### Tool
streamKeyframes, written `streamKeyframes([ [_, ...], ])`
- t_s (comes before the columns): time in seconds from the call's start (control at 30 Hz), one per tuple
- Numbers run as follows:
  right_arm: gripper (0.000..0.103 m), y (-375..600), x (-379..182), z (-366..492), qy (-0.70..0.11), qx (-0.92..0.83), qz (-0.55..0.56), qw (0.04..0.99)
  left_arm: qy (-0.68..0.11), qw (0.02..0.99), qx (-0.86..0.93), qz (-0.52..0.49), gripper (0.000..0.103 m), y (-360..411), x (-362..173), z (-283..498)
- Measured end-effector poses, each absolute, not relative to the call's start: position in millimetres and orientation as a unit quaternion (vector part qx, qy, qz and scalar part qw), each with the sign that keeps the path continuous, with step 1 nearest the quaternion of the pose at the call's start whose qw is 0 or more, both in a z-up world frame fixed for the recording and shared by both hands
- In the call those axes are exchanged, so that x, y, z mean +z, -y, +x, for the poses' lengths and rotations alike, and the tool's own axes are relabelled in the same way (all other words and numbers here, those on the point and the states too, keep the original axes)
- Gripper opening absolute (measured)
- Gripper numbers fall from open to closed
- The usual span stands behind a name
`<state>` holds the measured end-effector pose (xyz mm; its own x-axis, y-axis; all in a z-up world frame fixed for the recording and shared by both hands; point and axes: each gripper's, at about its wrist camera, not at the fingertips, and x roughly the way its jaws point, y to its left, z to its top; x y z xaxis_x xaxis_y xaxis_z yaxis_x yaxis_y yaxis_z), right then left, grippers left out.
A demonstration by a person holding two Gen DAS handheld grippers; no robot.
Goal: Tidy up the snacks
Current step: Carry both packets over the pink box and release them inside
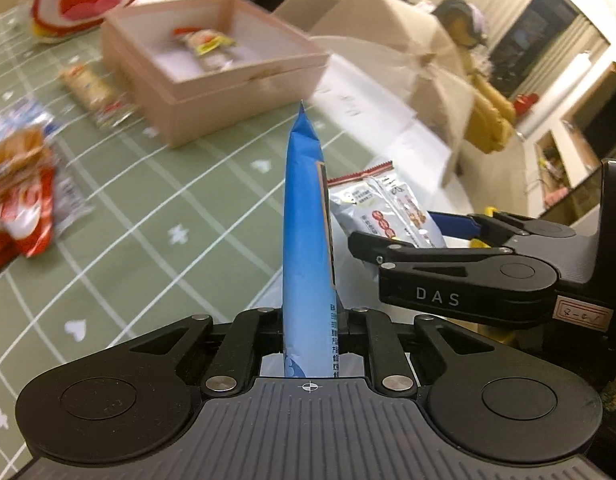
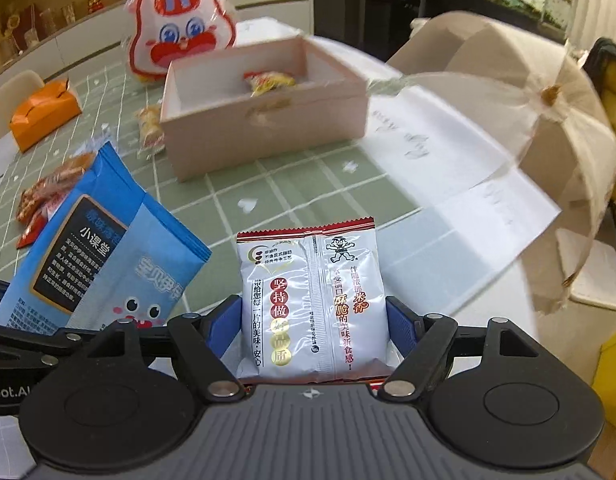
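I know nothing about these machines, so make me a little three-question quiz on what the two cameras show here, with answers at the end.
1. True or false: the left gripper holds nothing.
2. Multiple choice: which snack does the right gripper hold? A) an orange box B) the white rice-cracker packet C) a red bottle
3. Fill in: the pink box on the green tablecloth already holds one ____ inside.

Key
1. False: it is shut on the blue snack pouch, seen edge-on.
2. B
3. Snack: a small yellow and red packet.
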<state>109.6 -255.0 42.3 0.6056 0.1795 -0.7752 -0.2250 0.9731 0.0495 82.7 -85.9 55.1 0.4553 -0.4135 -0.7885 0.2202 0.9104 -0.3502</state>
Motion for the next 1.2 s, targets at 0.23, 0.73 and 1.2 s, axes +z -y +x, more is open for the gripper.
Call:
streamKeyframes([
  [0.23,0.076,267.2,72.6,109.6,-0.404,0.101,-0.012,0.909,-0.466,0.85,-0.218,-0.116,0.017,87.3,79.3,95.2],
  [0.73,0.076,272.0,177.7,182.9,-0.298,0.116,-0.022,0.947,-0.371,0.903,-0.121,-0.181,0.018,27.0,155.2,236.8],
  [1.2,0.076,287.2,105.7,271.9,-0.373,0.131,-0.046,0.918,-0.439,0.875,-0.054,-0.195,0.026,34.4,61.2,351.7],
])
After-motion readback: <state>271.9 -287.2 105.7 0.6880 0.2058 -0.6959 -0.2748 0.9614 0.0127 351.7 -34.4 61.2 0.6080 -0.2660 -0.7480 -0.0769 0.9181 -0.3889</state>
